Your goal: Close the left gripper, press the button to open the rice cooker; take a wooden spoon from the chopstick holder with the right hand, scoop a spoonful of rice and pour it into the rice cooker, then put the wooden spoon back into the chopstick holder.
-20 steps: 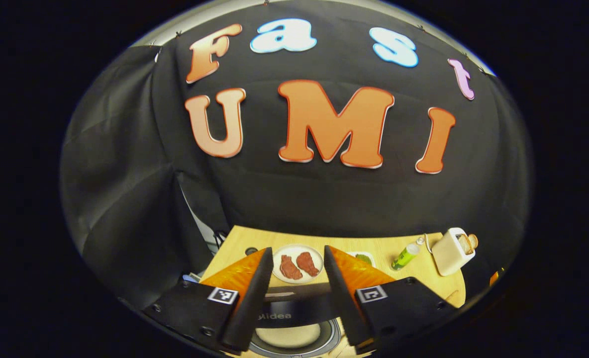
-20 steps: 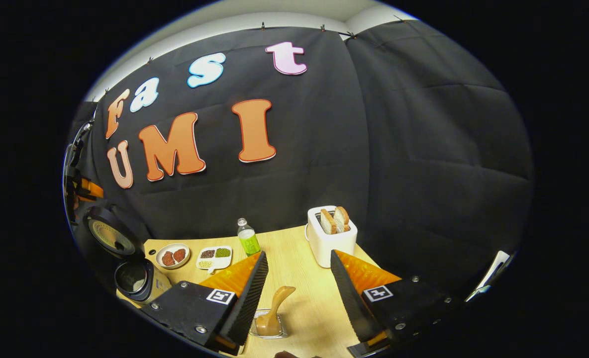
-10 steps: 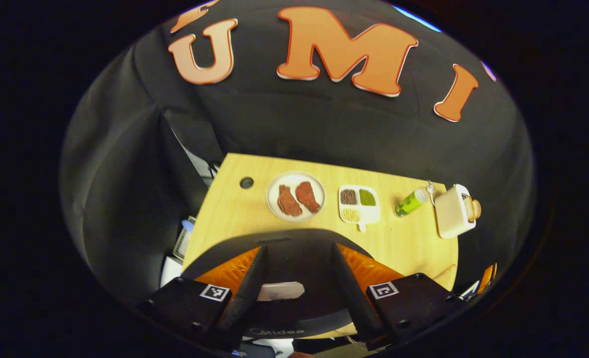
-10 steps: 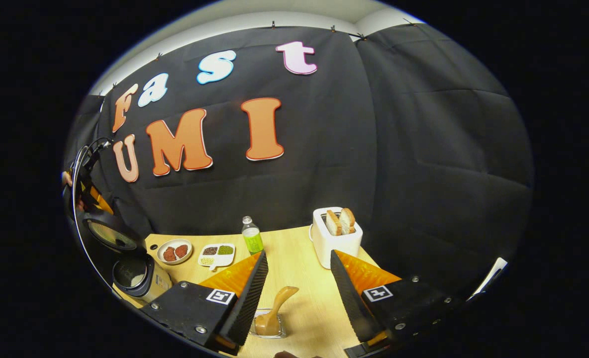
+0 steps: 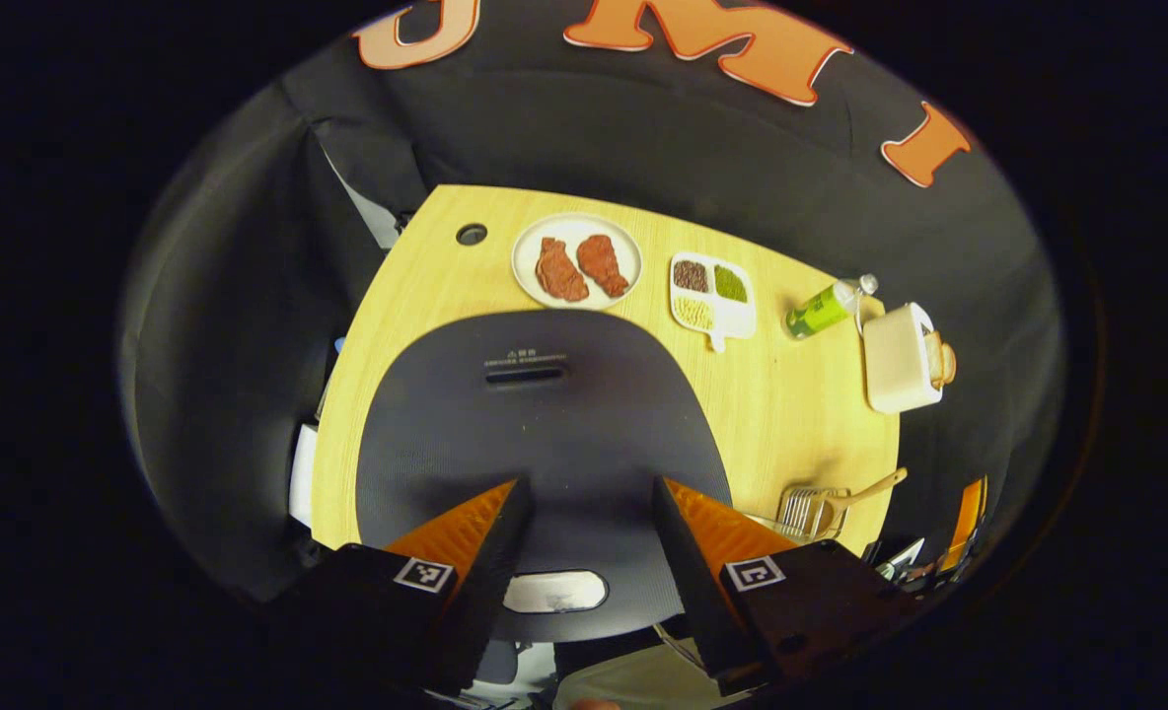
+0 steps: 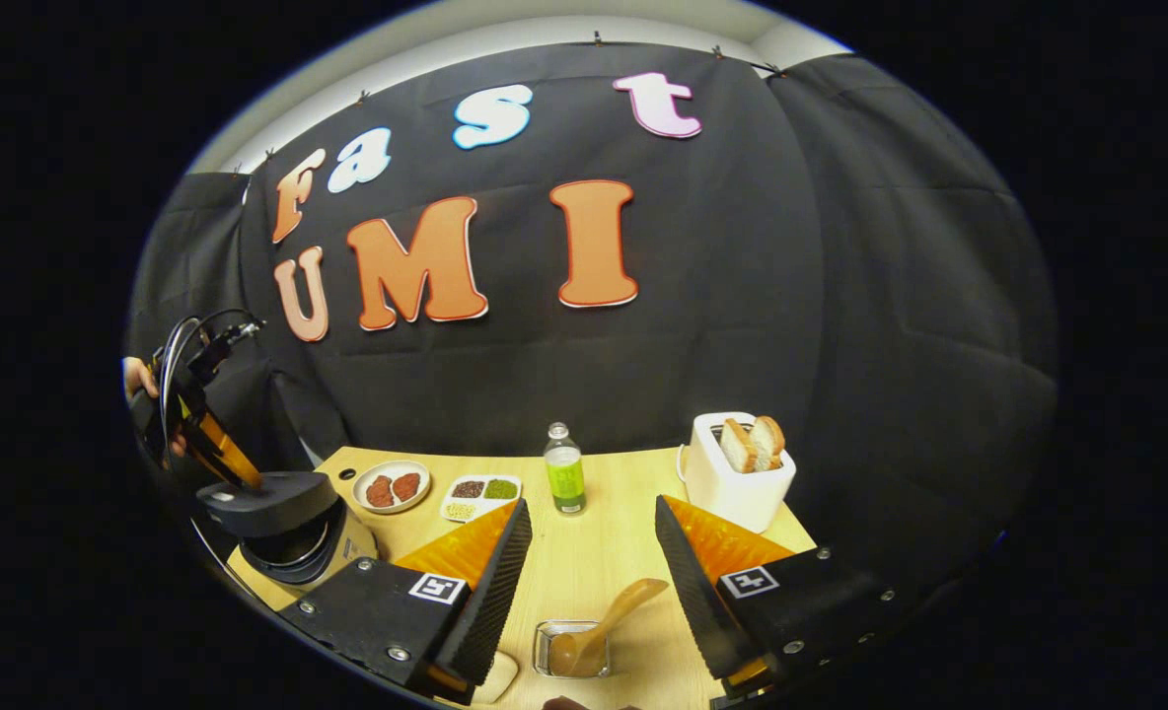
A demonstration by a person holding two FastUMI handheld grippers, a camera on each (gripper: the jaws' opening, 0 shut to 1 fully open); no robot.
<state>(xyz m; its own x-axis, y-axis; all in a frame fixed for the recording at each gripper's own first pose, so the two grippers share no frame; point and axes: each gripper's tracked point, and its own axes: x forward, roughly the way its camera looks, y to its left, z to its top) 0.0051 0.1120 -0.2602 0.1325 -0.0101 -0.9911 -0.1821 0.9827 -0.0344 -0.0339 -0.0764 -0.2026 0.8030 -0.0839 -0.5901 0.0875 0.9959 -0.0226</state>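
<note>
Rice cooker (image 5: 535,424): at the table's (image 5: 791,414) left edge, dark lid down, white button (image 5: 555,592) on its near side. In the left gripper view the left tongs (image 5: 584,537) hang above the lid with jaws parted, gripping nothing.

Wooden spoon (image 6: 599,631): near front edge, bowl resting in a small clear holder (image 6: 572,651), handle slanting up toward the right.

Right tongs (image 6: 584,562): jaws apart, empty, above the spoon.

Along the back edge: plate (image 6: 392,487) of meat, divided dish (image 6: 480,496), green bottle (image 6: 564,481) upright, toaster (image 6: 737,478) with bread. The right gripper view also takes in the left tongs (image 6: 219,449) touching the cooker lid (image 6: 268,493).
</note>
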